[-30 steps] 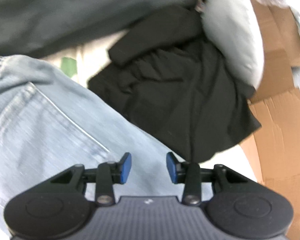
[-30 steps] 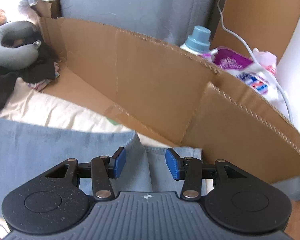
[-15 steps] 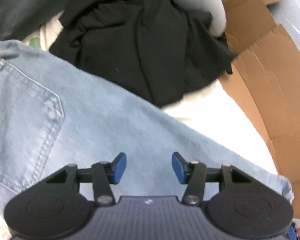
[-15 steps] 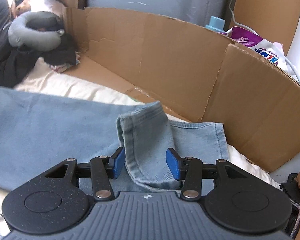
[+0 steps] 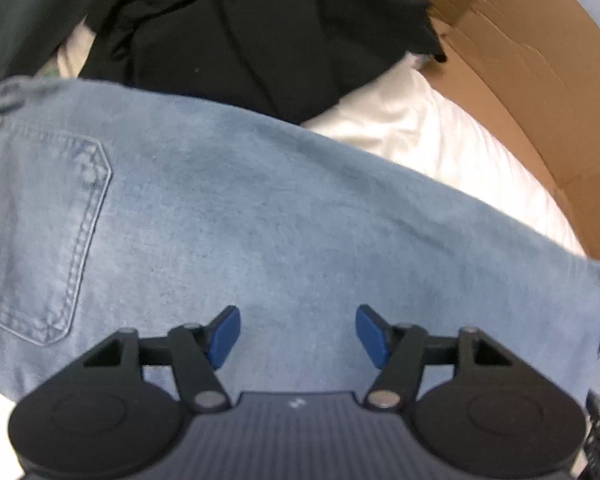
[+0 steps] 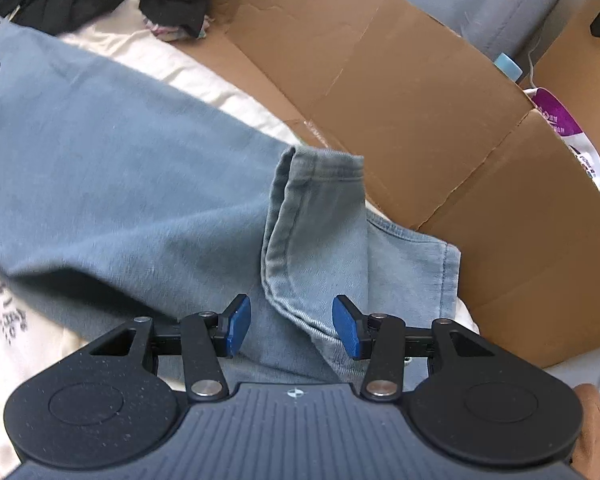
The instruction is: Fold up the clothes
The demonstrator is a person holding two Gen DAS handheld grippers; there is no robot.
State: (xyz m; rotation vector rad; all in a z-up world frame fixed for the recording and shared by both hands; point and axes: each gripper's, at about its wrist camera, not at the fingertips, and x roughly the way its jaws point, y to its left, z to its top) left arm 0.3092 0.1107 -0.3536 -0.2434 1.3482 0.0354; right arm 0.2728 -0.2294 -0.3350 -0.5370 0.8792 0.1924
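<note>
A: What changed?

B: The left gripper (image 5: 298,334) has just been spreading its jaws, nothing between them, above the light-blue denim jeans (image 5: 260,220).

A: And the right gripper (image 6: 291,326)?

B: Jaws spread astride the jeans' folded-back hem (image 6: 320,216), beside the brown cardboard box wall (image 6: 420,120); a regrasp looks next.

Dark print on the cream sheet (image 6: 10,322) at the right wrist view's left edge is too blurred to read; so is the lettering on the purple-and-white pouch (image 6: 568,128).
</note>
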